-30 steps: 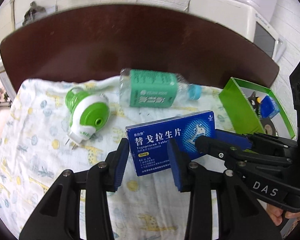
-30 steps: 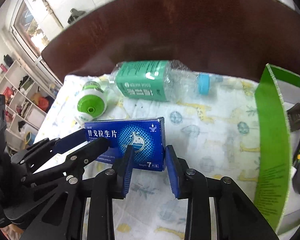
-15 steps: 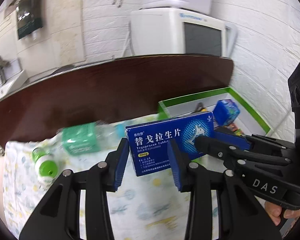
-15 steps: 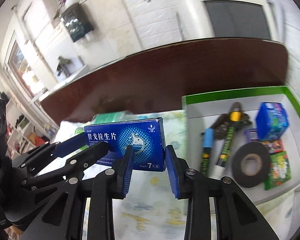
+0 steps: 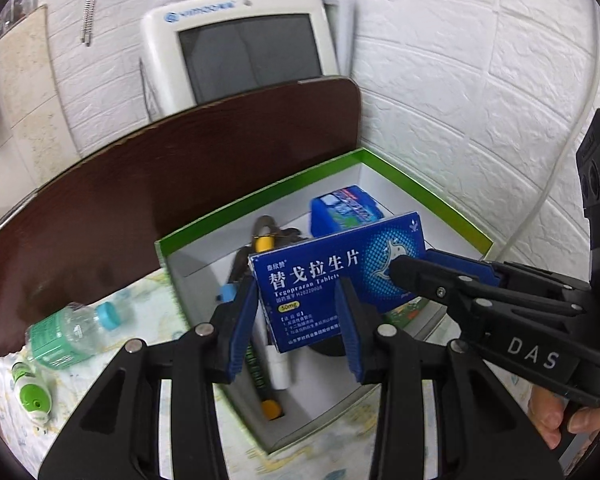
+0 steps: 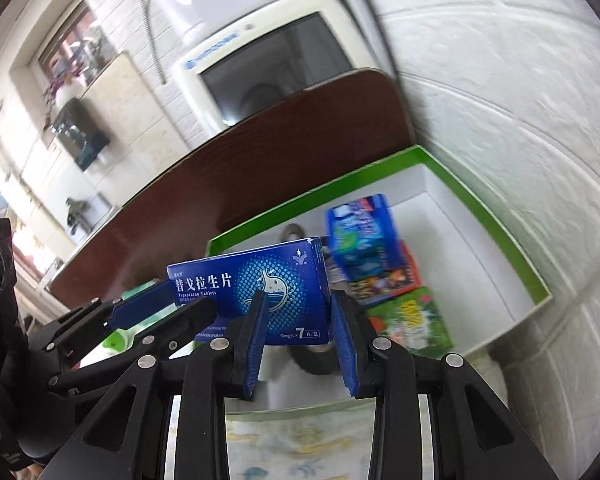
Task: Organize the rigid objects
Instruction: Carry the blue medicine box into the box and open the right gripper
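Left wrist view is showing the blue medicine box hanging in the air above the green-rimmed white tray, with both grippers clamping it: the left gripper is gripping the box's near left end between its blue pads, and the right gripper is reaching in from the right side, its blue finger lying against the box's right end. This view alone is showing what is lying in the left part of the tray under the box: a pair of pliers with a yellow band, a white marker and a yellow-tipped pen. It alone is also showing a clear bottle with a green label and a small green-and-white bottle lying on the patterned cloth to the left of the tray, well apart from it, and a person's fingers at the lower right. Right wrist view is showing the same box from the other end, the right gripper pinching its lower right corner and the left gripper holding its left end. Only here are the colourful packets and the green packet in the tray's right half appearing clearly, just beside a blue pack. Both views are showing a white appliance with a dark window behind the dark brown surface.
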`<state>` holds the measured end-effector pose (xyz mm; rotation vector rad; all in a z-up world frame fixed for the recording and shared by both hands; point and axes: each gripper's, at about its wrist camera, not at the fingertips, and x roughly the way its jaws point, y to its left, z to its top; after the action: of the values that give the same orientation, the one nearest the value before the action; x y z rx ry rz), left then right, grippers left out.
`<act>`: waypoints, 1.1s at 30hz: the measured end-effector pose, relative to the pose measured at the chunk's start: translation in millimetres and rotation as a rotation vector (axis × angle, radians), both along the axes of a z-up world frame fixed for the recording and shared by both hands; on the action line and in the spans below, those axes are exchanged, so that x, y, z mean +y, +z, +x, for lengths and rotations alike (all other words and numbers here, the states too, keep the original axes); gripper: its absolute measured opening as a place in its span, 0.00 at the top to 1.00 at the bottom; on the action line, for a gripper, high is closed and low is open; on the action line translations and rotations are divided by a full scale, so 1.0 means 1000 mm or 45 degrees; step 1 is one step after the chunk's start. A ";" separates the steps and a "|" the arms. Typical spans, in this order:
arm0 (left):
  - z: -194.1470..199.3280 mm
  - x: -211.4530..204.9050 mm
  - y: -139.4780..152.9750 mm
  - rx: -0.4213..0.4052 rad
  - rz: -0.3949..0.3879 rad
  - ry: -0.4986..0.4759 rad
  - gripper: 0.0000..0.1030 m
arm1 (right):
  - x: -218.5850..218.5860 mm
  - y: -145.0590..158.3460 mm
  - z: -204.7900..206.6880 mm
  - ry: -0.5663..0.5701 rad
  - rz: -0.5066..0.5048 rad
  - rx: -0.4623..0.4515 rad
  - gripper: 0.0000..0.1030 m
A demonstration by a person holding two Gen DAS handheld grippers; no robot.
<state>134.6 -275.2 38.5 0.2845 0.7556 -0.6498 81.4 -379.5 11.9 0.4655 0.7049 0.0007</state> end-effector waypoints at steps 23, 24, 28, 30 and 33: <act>0.025 -0.069 -0.040 0.152 0.097 -0.116 0.64 | -0.070 -0.033 -0.003 -0.267 -0.060 0.054 0.66; 0.025 -0.068 -0.042 0.149 0.103 -0.123 0.64 | -0.068 -0.034 -0.004 -0.294 -0.115 0.065 0.66; 0.019 -0.057 -0.038 0.136 0.088 -0.120 0.62 | -0.068 -0.035 -0.008 -0.289 -0.071 0.052 0.66; 0.015 -0.047 -0.031 0.097 0.087 -0.107 0.62 | -0.064 -0.031 -0.007 -0.288 -0.086 0.047 0.66; 0.015 -0.022 -0.021 0.067 0.055 -0.056 0.62 | -0.053 -0.024 -0.003 -0.245 -0.083 0.024 0.66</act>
<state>149.6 -297.3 17.4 0.3257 0.8161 -0.6855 78.1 -432.2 -11.6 0.4693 0.6740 -0.2071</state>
